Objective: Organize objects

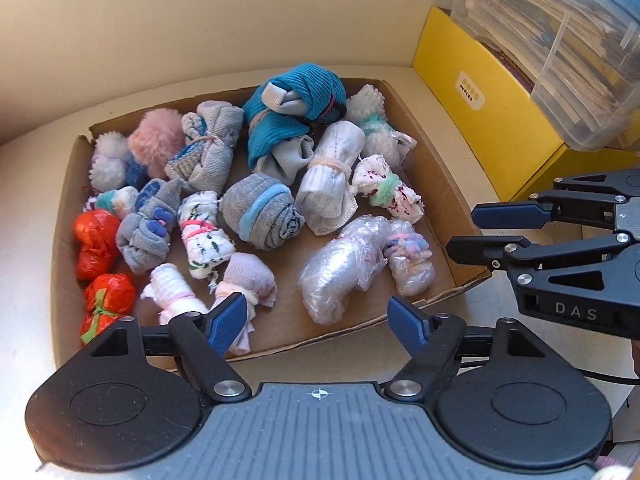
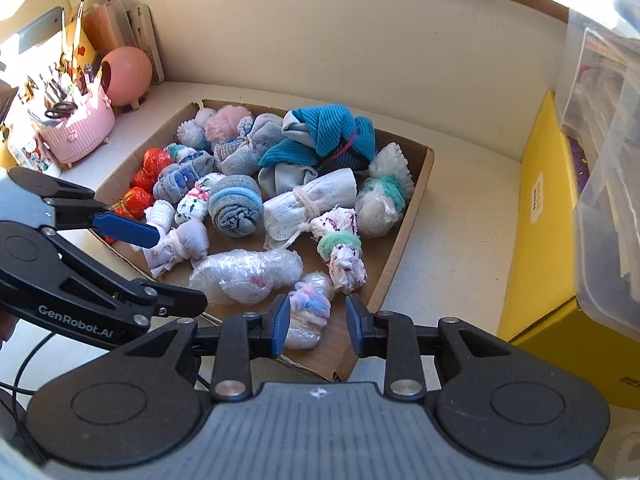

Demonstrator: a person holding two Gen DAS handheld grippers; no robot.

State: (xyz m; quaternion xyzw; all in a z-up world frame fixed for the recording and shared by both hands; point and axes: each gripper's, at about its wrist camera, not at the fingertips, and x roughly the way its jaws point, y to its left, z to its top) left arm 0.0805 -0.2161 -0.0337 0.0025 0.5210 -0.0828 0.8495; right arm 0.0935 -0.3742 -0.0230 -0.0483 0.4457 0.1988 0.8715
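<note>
Though unheld, pastel-banded bundle (image 2: pixel 310 312) between spread right claw (image 2: pixel 318 326) fingers.

The left gripper (image 1: pixel 318 322) covers the near ends of the grey-and-white bundle (image 1: pixel 246 280) and the lower orange bundle (image 1: pixel 107 298) in its own view; the clear plastic bin (image 1: pixel 560 52) is cut off by the top and right edges, its papers too blurred to read; the yellow box (image 2: pixel 548 216) label is too small to read; the pink pen holder (image 2: pixel 78 130) contents blur together; the right gripper (image 2: pixel 318 326) hides the cardboard tray (image 2: pixel 404 240) near corner.
</note>
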